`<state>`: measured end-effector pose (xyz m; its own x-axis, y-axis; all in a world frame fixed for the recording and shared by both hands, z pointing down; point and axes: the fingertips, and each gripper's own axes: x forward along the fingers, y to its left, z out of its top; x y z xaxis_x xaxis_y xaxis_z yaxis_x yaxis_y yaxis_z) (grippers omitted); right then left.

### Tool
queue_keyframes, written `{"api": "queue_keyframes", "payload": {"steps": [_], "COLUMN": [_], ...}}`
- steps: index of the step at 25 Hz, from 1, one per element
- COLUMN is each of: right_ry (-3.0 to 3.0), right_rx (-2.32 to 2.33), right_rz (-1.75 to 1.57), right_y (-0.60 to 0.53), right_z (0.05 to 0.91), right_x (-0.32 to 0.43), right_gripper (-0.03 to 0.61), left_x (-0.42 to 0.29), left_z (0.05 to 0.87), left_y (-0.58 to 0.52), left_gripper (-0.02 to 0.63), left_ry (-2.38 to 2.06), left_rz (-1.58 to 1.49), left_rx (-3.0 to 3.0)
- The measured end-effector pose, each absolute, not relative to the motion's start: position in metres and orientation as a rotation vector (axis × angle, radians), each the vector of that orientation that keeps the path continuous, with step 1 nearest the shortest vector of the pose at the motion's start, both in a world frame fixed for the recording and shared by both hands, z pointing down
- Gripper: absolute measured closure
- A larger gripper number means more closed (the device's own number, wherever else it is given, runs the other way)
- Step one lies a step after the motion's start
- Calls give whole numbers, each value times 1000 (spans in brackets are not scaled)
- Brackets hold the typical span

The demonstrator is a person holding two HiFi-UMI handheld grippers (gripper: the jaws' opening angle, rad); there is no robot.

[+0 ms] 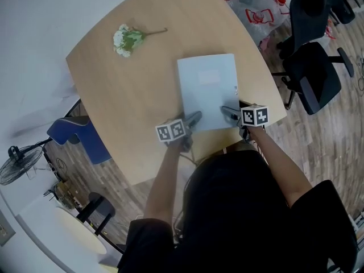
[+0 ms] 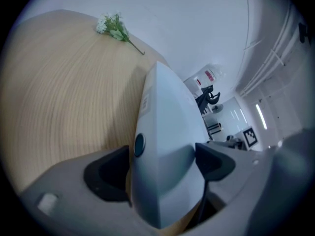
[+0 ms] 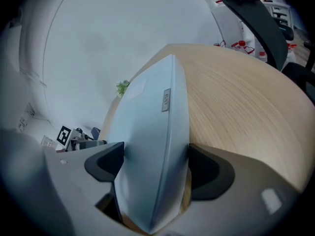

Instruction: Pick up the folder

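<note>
A pale blue folder [image 1: 207, 87] lies flat on the round wooden table [image 1: 125, 95], its near edge toward me. My left gripper [image 1: 195, 119] is at the folder's near left corner and my right gripper [image 1: 230, 112] at its near right corner. In the left gripper view the folder [image 2: 167, 127] runs between the spread jaws of the left gripper [image 2: 162, 167], and the pads are not pressing on it. The right gripper view shows the same: the folder [image 3: 147, 132] sits between the wide jaws of the right gripper [image 3: 156, 167], which stand open around it.
A small bunch of white flowers [image 1: 126, 40] lies at the table's far left. Black office chairs [image 1: 313, 73] stand to the right, with a blue chair [image 1: 79, 132] and a fan [image 1: 14, 164] to the left. Red-and-white bags [image 1: 256, 4] sit on the floor beyond the table.
</note>
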<state>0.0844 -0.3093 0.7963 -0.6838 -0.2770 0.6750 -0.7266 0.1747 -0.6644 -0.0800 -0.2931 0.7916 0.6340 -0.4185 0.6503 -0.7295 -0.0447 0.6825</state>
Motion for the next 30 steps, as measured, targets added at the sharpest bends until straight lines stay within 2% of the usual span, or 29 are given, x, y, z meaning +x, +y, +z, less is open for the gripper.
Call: {"api": "queue_keyframes", "payload": {"steps": [6, 8, 18, 30], "right_ry": [-2051, -2041, -2127, -2389], "right_rx": [931, 923, 974, 895], "right_rz": [1526, 1521, 1450, 1093], "right_y": [-306, -306, -299, -306], "right_z": [798, 797, 776, 668], "right_x": [82, 81, 77, 67], "right_gripper": [167, 170, 184, 184], "left_x": [-81, -81, -85, -88], "left_z": [793, 792, 775, 665], "left_y": [-289, -289, -279, -273], "left_gripper": [205, 228, 232, 229], "left_ry": [-961, -962, -1053, -1231], "left_rz": [329, 329, 265, 102], "left_rx": [1670, 1675, 1701, 1920]}}
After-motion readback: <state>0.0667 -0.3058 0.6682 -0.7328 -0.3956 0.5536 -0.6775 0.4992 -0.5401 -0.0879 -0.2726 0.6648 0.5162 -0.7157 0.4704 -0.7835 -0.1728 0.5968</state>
